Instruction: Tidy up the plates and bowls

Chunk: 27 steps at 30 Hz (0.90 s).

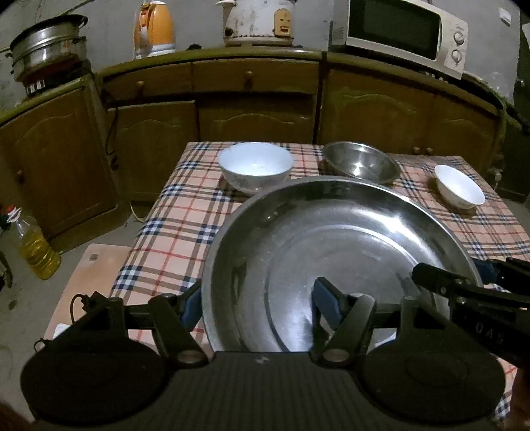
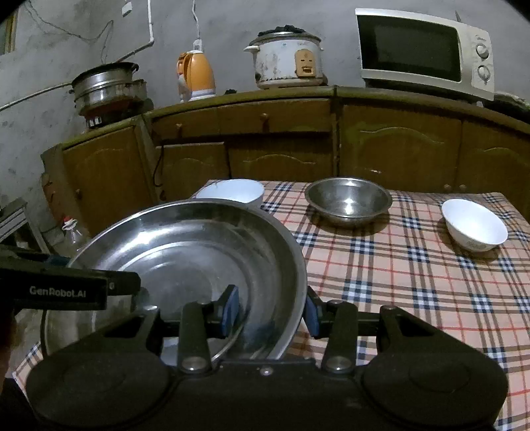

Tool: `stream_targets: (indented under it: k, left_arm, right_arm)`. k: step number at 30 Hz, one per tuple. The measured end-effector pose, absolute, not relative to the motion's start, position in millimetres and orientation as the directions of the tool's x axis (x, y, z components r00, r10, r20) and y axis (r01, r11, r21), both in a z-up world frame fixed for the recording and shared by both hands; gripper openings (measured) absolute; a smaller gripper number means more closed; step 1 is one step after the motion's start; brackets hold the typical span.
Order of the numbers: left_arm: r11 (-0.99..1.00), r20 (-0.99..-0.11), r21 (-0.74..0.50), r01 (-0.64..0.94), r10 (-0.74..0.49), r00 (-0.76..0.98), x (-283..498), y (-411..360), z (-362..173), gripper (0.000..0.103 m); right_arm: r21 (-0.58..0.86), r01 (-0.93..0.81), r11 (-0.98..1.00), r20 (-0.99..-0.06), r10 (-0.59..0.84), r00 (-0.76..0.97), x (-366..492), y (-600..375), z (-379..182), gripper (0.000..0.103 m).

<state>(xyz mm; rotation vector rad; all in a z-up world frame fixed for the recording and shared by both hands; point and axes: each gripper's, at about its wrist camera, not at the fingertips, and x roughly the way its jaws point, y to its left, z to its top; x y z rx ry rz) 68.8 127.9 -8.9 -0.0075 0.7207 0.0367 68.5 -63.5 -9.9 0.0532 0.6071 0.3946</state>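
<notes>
A large steel plate (image 1: 347,245) lies near the front of the checked table (image 1: 172,225); it also shows in the right wrist view (image 2: 185,252). My left gripper (image 1: 258,305) stands open astride the plate's left rim, one pad outside, one inside. My right gripper (image 2: 271,310) stands open astride its right rim, and shows in the left wrist view (image 1: 463,281). Behind the plate stand a big white bowl (image 1: 255,165) (image 2: 232,192), a steel bowl (image 1: 361,162) (image 2: 347,199) and a small white bowl (image 1: 458,187) (image 2: 473,225).
Wooden cabinets (image 1: 258,109) run behind the table, with a microwave (image 1: 400,33), rice cooker (image 1: 258,20), orange kettle (image 1: 154,28) and steel pots (image 1: 49,43) on top. An oil bottle (image 1: 34,245) stands on the floor at left.
</notes>
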Motion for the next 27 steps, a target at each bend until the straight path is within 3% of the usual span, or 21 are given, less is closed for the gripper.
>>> stream_targets:
  k: [27]
  left_arm:
    - [0.993, -0.722, -0.021, -0.112, 0.063, 0.689, 85, 182, -58, 0.069]
  right_arm:
    - [0.138, -0.402, 0.905, -0.617, 0.396, 0.68, 83, -2, -60, 0.052]
